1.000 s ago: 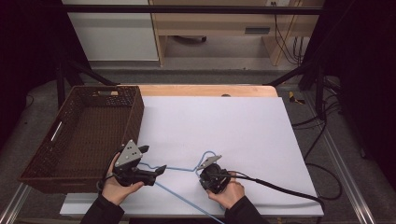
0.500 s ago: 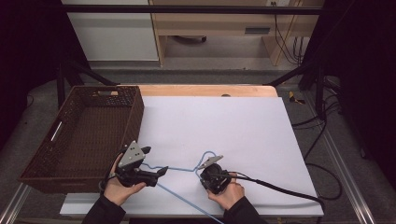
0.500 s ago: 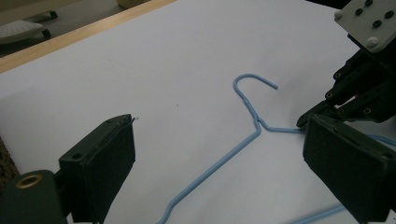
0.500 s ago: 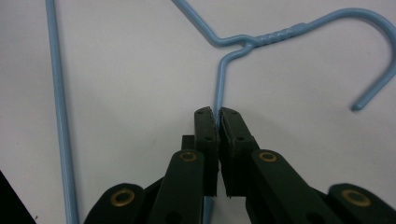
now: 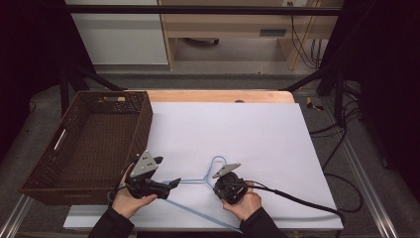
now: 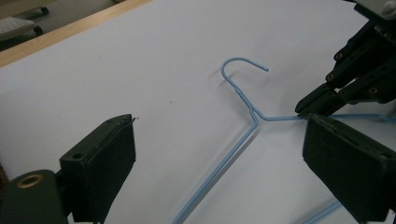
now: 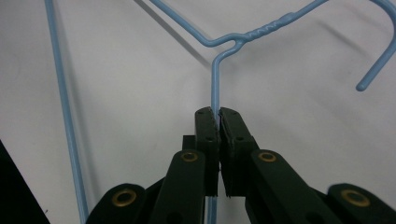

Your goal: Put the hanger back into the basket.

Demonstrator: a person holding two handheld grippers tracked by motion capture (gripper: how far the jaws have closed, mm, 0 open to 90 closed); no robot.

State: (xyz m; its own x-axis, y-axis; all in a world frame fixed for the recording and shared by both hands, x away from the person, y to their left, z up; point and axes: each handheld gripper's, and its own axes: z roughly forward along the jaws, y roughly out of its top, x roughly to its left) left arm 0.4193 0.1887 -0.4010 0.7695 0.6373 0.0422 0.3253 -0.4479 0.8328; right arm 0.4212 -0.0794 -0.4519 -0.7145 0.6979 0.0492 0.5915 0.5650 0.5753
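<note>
Standing at the left edge of the counter (image 5: 277,148), the brown wicker basket (image 5: 84,144) is empty, and its near corner sits just beside the left gripper (image 5: 173,183). That gripper's jaws are spread wide, in its own view straddling the left shoulder wire of the blue wire hanger (image 5: 205,181) without pressing on it. The hanger lies flat on the white sheet near the front edge, hook (image 6: 243,65) pointing away from the person, long bottom wire running toward the counter's lip. Farther right, the right gripper (image 7: 215,114) is pressed together on the other shoulder wire, just below the twisted neck; its jaws have just been closing, and the wire now sits pinched between them.

I judge the weak point to be that single pinch. A thin, round, painted wire gives the flat pads little to bite, so if the right hand lifts alone the hanger may swing about the grip, droop on its free side and slide out. The left gripper could miss too: closing slightly high would trap nothing, since the wire hugs the sheet, and closing low could drag the sheet. If the hanger is headed for the basket, its hook or long bottom wire may catch on the woven rim. The cable (image 5: 297,198) trailing from the right gripper lies near the hanger and could snag it.
</note>
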